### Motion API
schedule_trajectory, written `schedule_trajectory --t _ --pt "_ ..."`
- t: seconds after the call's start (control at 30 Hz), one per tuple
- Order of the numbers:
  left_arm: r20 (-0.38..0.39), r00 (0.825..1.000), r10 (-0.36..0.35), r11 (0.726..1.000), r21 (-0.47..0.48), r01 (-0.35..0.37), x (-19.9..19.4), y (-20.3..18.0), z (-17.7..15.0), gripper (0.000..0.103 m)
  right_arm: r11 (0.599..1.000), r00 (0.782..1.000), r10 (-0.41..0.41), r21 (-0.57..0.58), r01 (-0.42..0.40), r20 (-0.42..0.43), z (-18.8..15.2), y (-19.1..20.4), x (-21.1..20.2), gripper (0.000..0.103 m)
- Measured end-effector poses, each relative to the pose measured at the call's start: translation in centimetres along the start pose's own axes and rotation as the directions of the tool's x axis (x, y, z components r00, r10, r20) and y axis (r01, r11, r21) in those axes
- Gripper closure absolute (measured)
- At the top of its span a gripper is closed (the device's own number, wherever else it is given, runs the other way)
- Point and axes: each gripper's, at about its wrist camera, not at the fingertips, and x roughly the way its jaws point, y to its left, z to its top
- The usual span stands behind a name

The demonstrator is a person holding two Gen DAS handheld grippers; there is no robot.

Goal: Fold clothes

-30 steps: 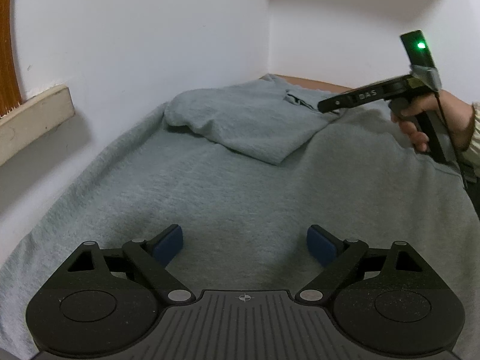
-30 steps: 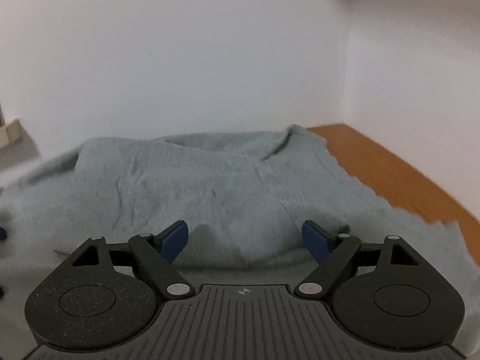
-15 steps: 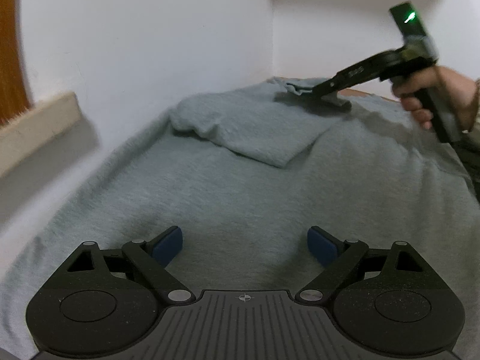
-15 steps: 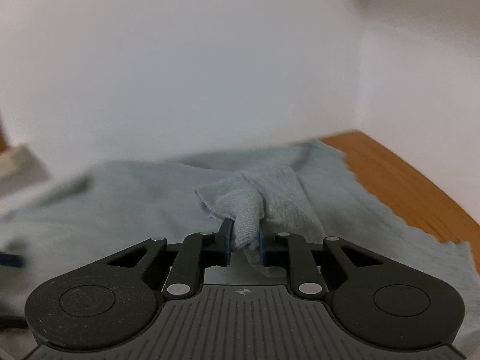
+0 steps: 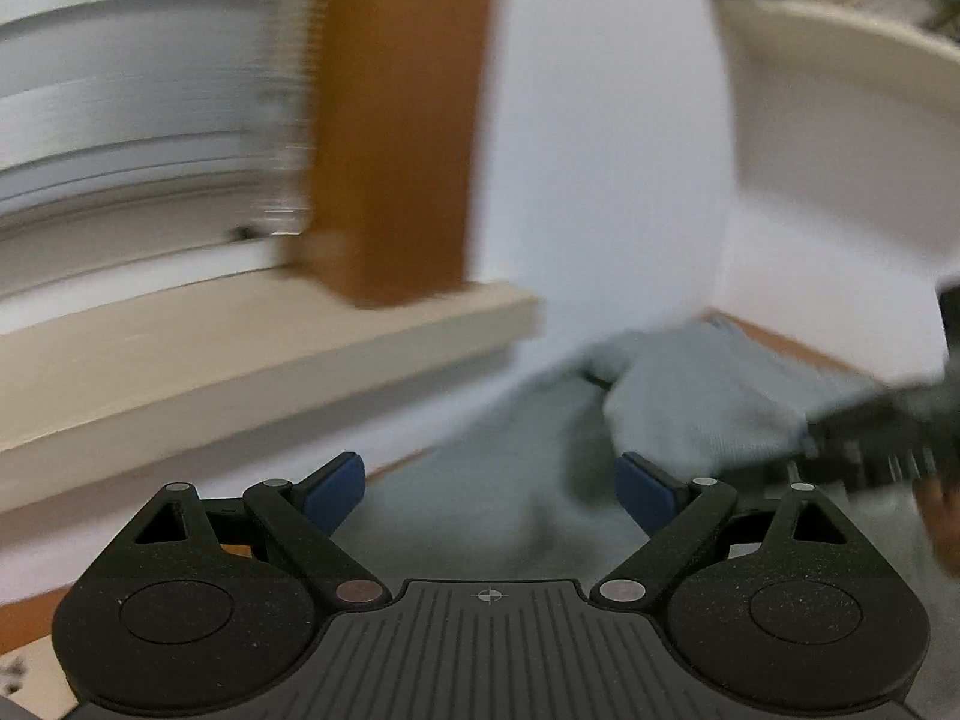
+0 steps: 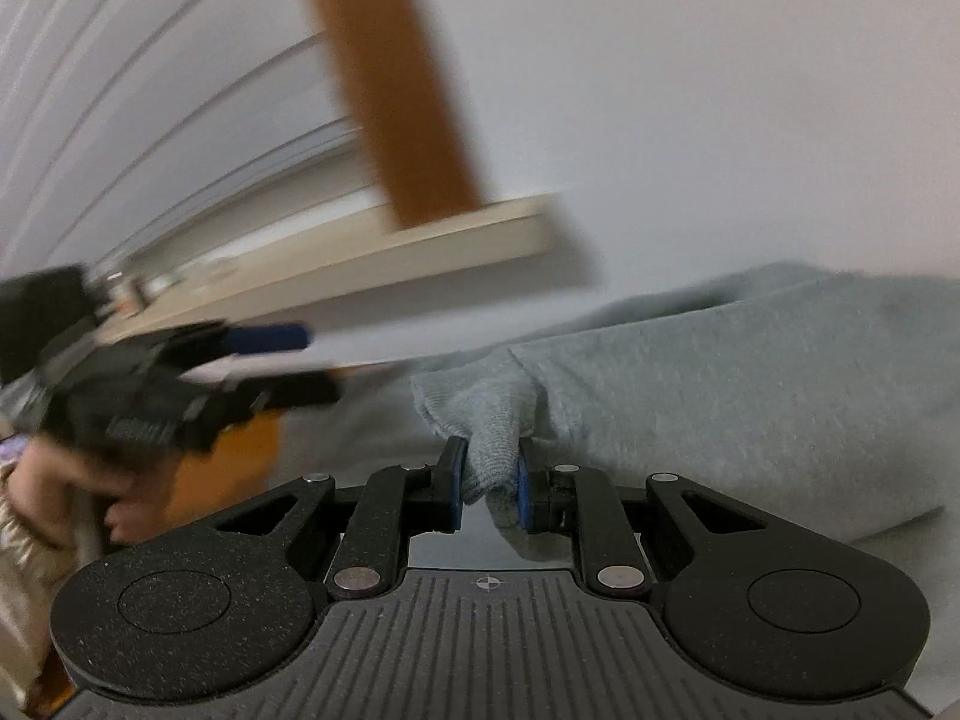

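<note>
Grey, soft knitted fleece makes up the one garment here, a pale grey-green sweatshirt [image 6: 750, 396] lying over an orange-brown wooden surface [image 5: 774, 339] against a white wall [image 6: 690, 120]. Its fabric has a fine fuzzy nap, and where it is doubled over it forms a thick rounded fold with a shadowed crease along the top. In the right wrist view, a narrow tongue of the sweatshirt, ending in a ribbed edge, rises from between the blue pads of the right gripper [image 6: 489, 483]; the pads press on it from both sides, so the cloth is bunched into a tight pleat there and widens above. The bulk of the garment spreads to the right of that pinch.

In the left wrist view the left gripper [image 5: 489, 489] has its blue-tipped fingers [image 5: 333, 489] set wide apart with nothing between them, over a flatter, blurred stretch of the same grey cloth. Farther back in that view a lifted flap of the sweatshirt shows lighter than the layer beneath it.

A cream-coloured ledge [image 5: 252, 360] runs along the wall, with an orange-brown upright board [image 5: 396, 120] standing above it. Both views are smeared by motion.
</note>
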Motion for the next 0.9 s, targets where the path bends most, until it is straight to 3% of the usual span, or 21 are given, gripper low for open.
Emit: schedule_trajectory --t 0.17,0.33,0.4,0.47,0.57,0.7,0.77,0.83,0.9 --pt "-0.006 0.999 0.044 0.998 -0.039 -0.044 -1.4 2.8 -0.3 0.011 0.991 0.990 0.137 0.000 -0.137 -0.036 -0.1 4.1 2.6 0.084" --pt "-0.040 0.998 0.048 0.999 -0.021 -0.049 -0.4 2.9 -1.1 0.011 0.972 0.959 0.222 -0.039 -0.232 -0.178 -1.7 6.1 4.2 0.055" --pt "-0.054 0.998 0.038 0.999 -0.011 -0.039 -0.1 2.7 -1.3 0.011 0.962 0.950 0.259 -0.042 -0.270 -0.177 -2.1 5.9 3.6 0.053" --pt "-0.075 0.997 0.029 1.000 0.003 -0.029 0.8 2.3 -1.6 0.011 0.962 0.953 0.265 -0.028 -0.272 -0.149 -2.2 4.8 2.6 0.041" --pt "-0.107 0.994 0.005 1.000 0.025 -0.003 1.2 1.9 -1.9 0.011 0.982 0.979 0.183 -0.039 -0.187 -0.094 -2.0 2.4 0.7 0.032" --pt "-0.131 0.991 0.003 0.999 0.048 0.003 0.7 1.5 -3.1 0.011 0.997 0.999 -0.025 -0.071 0.023 -0.035 -1.9 -1.8 -1.3 0.030" --pt "-0.139 0.990 0.004 0.999 0.044 0.002 0.7 1.6 -3.6 0.011 0.986 0.989 -0.150 -0.071 0.149 0.000 -1.8 -4.0 -2.1 0.027" --pt "-0.149 0.989 0.010 0.999 0.053 -0.002 0.8 1.5 -4.1 0.012 0.962 0.964 -0.263 -0.069 0.265 0.030 -1.9 -6.2 -2.9 0.026" --pt "-0.157 0.987 0.020 0.998 0.063 -0.010 0.8 1.3 -4.4 0.020 0.941 0.942 -0.333 -0.048 0.335 0.045 -1.7 -8.3 -3.0 0.026"
